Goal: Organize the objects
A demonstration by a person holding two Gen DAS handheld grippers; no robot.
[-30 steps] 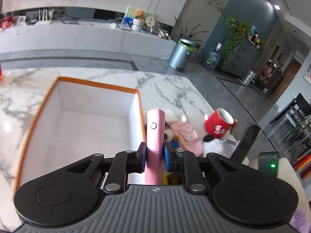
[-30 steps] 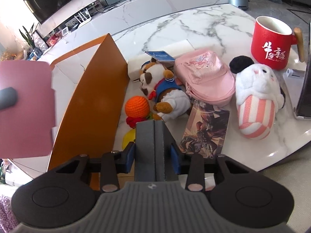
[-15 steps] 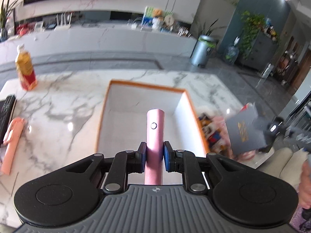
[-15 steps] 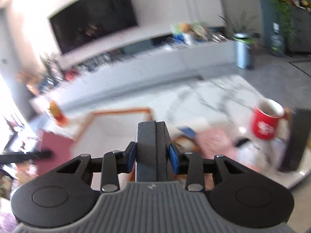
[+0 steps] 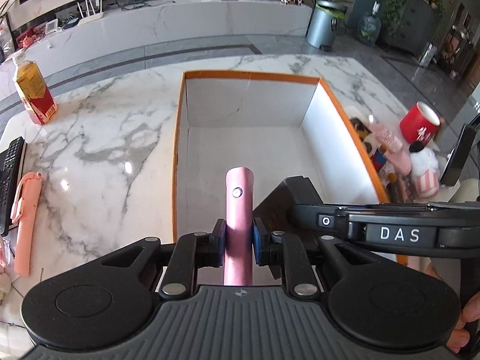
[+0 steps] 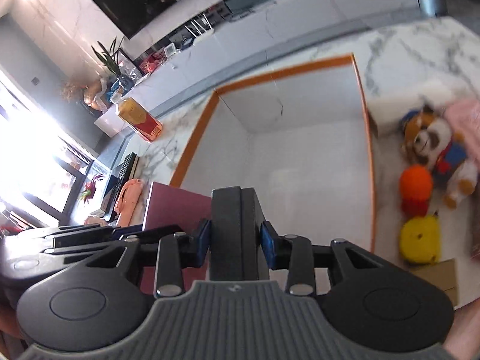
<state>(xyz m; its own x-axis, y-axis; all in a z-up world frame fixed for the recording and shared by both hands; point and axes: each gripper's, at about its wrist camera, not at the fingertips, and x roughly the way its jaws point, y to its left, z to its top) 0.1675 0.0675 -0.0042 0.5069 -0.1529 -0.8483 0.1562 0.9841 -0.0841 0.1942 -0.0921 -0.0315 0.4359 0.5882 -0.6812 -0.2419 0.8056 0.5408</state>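
My left gripper (image 5: 239, 241) is shut on a pink notebook (image 5: 239, 198), seen edge-on with a silver snap, above the near wall of an orange-rimmed white box (image 5: 252, 75). The box interior holds nothing. My right gripper (image 6: 234, 240) is shut on a dark grey book (image 6: 234, 210), also over the box's (image 6: 285, 69) near end. In the left wrist view that grey book (image 5: 282, 201) and the right gripper (image 5: 303, 210) come in from the right, close beside the notebook. The right wrist view shows the notebook's flat cover (image 6: 174, 207) and the left gripper (image 6: 168, 228) at its left.
A marble table carries a drink bottle (image 5: 34, 93), a black remote (image 5: 10, 174) and a pink stick-shaped item (image 5: 25, 219) left of the box. Right of it lie a plush dog (image 6: 435, 144), orange ball (image 6: 415, 181), yellow toy (image 6: 420, 240), striped slipper (image 5: 424, 174) and red mug (image 5: 420, 124).
Both grippers have swung over the box's near end, each keeping its hold. The right one came across from the toy pile with the grey book and now sits beside the left.
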